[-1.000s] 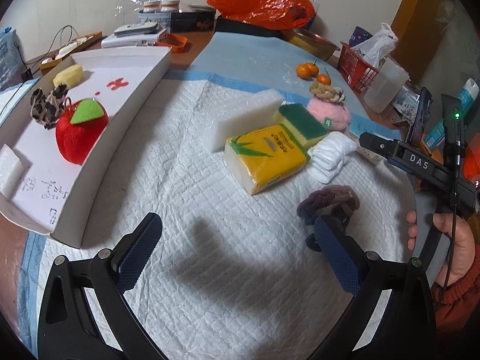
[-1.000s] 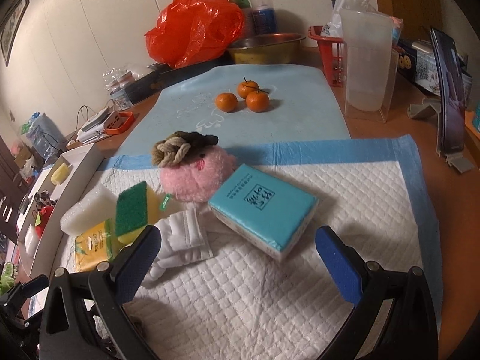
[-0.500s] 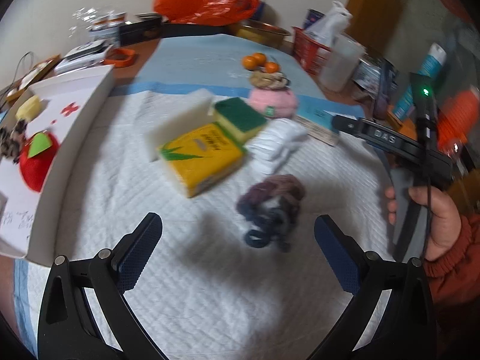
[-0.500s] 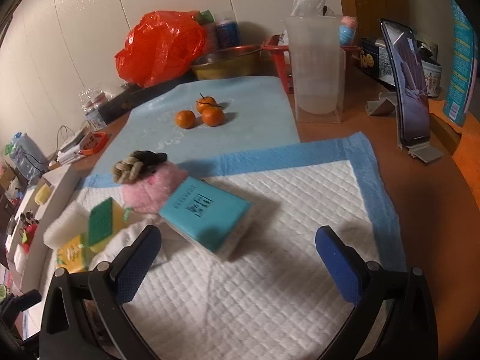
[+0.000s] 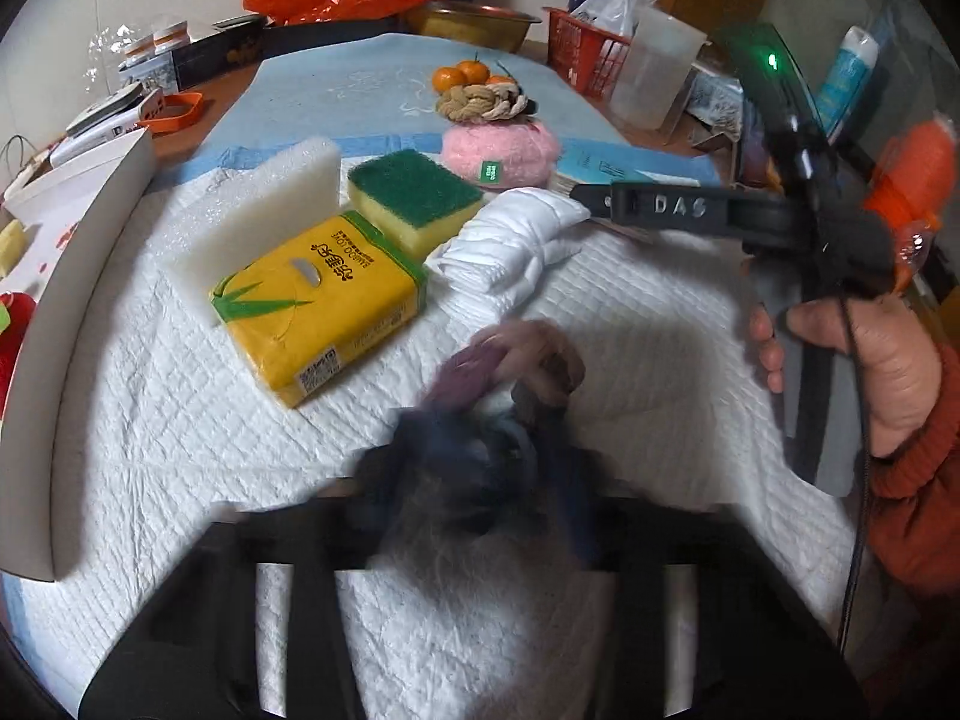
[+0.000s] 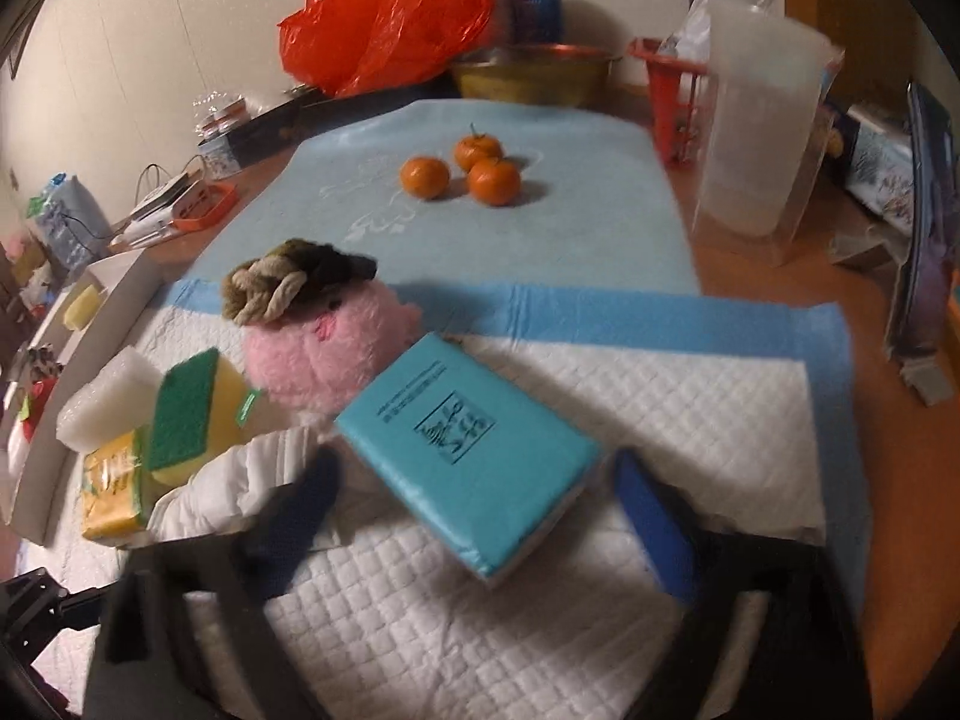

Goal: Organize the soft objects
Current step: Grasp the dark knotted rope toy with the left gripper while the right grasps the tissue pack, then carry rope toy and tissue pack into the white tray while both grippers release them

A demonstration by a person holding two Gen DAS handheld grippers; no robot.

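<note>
On the white quilted pad (image 5: 180,420) lies a purple and dark knitted scrunchie (image 5: 510,360). My left gripper (image 5: 480,450) is down over it, blurred, its jaws closed together on the near end. In the right wrist view a teal tissue pack (image 6: 456,420) lies at an angle between the fingers of my right gripper (image 6: 474,492). Its jaws are closing, and the blue pads stand just beside the pack's corners. In the left wrist view a hand holds the right gripper (image 5: 660,204) at the right.
Behind lie a yellow tissue pack (image 5: 318,300), a green-topped sponge (image 5: 414,198), a white foam block (image 5: 264,210), a folded white cloth (image 5: 516,240) and a pink plush (image 5: 498,150) under a rope knot (image 5: 480,102). A white box tray (image 5: 78,228) borders the left. Tangerines (image 6: 468,171), a plastic jug (image 6: 756,132).
My left gripper moved right and down onto the scrunchie and shut on it. My right gripper came down around the teal pack, and its fingers drew closer together.
</note>
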